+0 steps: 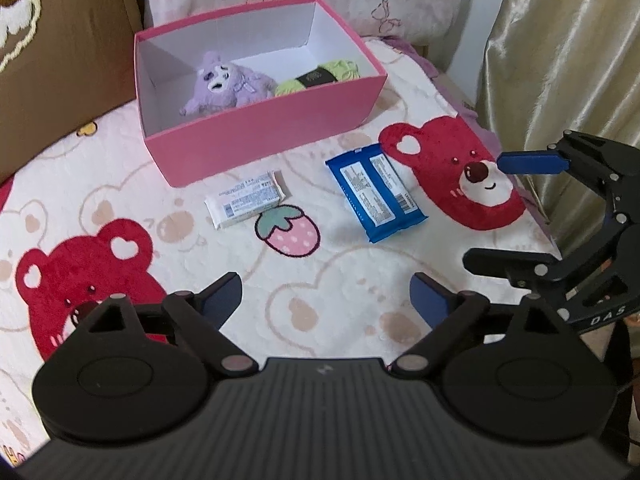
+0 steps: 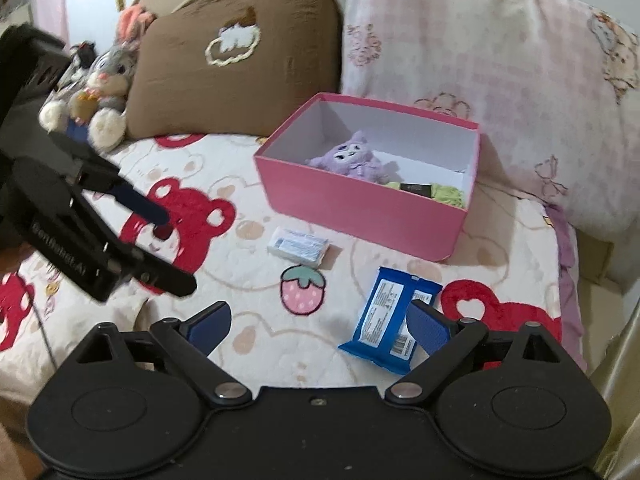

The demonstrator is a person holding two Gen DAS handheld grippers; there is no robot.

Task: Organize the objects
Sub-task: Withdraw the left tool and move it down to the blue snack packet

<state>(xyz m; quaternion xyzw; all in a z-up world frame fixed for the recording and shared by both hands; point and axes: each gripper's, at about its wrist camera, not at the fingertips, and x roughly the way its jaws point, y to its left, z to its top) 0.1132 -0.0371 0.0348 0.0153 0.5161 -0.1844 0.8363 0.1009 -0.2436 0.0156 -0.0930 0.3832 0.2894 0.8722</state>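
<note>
Left wrist view: your left gripper (image 1: 326,300) hangs over the bed blanket (image 1: 340,264) with its fingers (image 1: 430,300) spread wide and nothing between them. Ahead of it the pink box (image 1: 260,140) stands open on the blanket, in front of the pillows. Inside lie a purple plush toy (image 1: 226,82) and, beside it to the right, a green bundle with a dark band (image 1: 318,76). On the blanket just in front of the box lies a white packet (image 1: 244,199), label side up. To its right, apart from it, lies a blue packet (image 1: 374,194), touching neither the box nor the white packet. Your right gripper (image 1: 516,208) enters from the right edge, fingers spread, empty, above the red bear print.

Right wrist view: your right gripper (image 2: 320,324) has its fingers (image 2: 428,330) spread wide. The blue packet (image 2: 386,312) lies flat on the blanket just ahead; the right-hand finger overlaps its near corner in the picture, and you cannot tell whether it touches. Nothing is pinched. The white packet (image 2: 299,246) lies further out, near the front wall of the pink box (image 2: 360,208). The purple plush toy (image 2: 352,158) and green bundle (image 2: 438,191) sit inside. Your left gripper (image 2: 172,248) shows at the left, fingers apart, empty. A grey rabbit plush (image 2: 104,92) leans by a brown pillow (image 2: 236,68).
</note>
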